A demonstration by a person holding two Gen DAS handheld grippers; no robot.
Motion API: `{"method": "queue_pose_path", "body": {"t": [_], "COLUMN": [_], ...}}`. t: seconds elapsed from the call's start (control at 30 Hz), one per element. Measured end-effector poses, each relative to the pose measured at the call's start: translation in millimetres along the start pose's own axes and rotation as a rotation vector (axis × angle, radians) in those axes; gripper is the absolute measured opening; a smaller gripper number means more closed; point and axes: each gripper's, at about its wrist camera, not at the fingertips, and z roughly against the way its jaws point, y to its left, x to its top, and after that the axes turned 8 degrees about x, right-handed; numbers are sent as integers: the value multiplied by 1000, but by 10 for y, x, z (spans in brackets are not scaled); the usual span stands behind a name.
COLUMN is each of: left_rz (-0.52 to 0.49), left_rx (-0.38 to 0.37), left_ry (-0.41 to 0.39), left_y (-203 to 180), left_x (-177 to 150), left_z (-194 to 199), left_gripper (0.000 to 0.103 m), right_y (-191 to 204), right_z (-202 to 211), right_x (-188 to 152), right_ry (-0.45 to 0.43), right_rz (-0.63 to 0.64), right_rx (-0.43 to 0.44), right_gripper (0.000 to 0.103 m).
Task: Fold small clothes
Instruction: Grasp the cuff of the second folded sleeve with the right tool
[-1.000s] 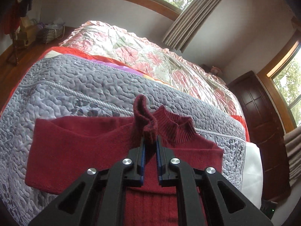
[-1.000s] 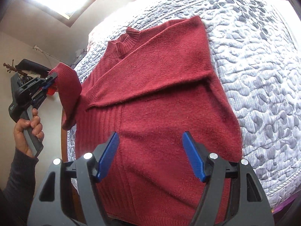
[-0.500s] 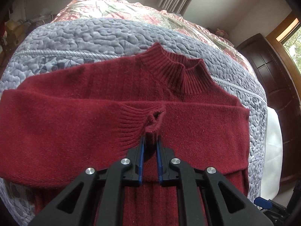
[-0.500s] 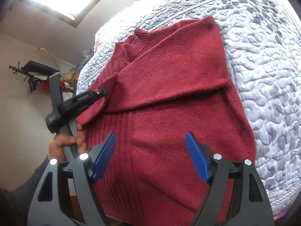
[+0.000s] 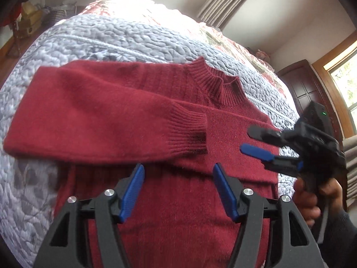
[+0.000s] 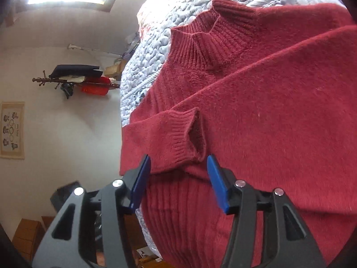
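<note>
A red knit sweater [image 5: 225, 125] lies flat on the grey quilt [image 5: 116, 44], collar [image 5: 216, 84] toward the far side. One sleeve is folded across the chest, with its ribbed cuff [image 5: 187, 131] near the middle. My left gripper [image 5: 178, 172] hovers open just short of that cuff, holding nothing. My right gripper [image 5: 254, 140] comes in from the right, open, held by a hand [image 5: 312, 198]. In the right wrist view the right gripper [image 6: 178, 163] stands open with the cuff [image 6: 189, 138] just ahead of its fingers, on the sweater [image 6: 279, 122].
A floral bedspread [image 5: 156, 11] covers the far part of the bed. A dark wooden door [image 5: 310, 89] and curtains [image 5: 225, 0] stand beyond it. In the right wrist view the quilt's [image 6: 145, 67] edge drops to the left, with a coat rack [image 6: 73, 80] on the wall and boxes [image 6: 26, 239] on the floor.
My left gripper laid the sleeve across the chest, let go of the cuff, opened and drew back. My right gripper moved closer, up to the cuff.
</note>
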Motion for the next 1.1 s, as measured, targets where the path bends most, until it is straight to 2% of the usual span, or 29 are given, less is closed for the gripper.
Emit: {"method": "queue_pose_path", "body": {"t": [0.17, 0.3, 0.4, 0.43, 0.5, 0.57, 0.6, 0.63, 0.9, 1.1], "left_rz": [105, 211, 274, 291, 314, 322, 325, 328, 365, 352], "left_rx": [36, 40, 48, 46, 47, 50, 51, 52, 60, 70], "left_ry": [4, 11, 8, 4, 1, -7, -7, -6, -14, -24], "left_y": [493, 872, 1068, 1122, 1194, 1236, 1253, 1274, 1380, 1345], "left_x": [-238, -332, -345, -343, -332, -321, -315, -318, -299, -249], "left_z": [296, 429, 466, 477, 487, 499, 498, 500, 544, 590], "left_gripper": [70, 70, 70, 70, 70, 70, 70, 70, 70, 70], "right_y": [6, -45, -115, -132, -109, -84, -86, -90, 144, 331], "right_z": [-376, -515, -571, -600, -666, -721, -724, -718, -518, -46], "right_x": [240, 271, 275, 292, 308, 315, 315, 306, 363, 535], "right_ry": [39, 54, 55, 61, 89, 106, 108, 107, 62, -29], "right_rz": [9, -14, -50, -52, -40, -15, -10, -7, 73, 115], "right_rx": [-5, -65, -44, -35, -15, -19, -28, -39, -46, -43], "right_gripper": [61, 63, 63, 61, 47, 22, 18, 8, 6, 6]}}
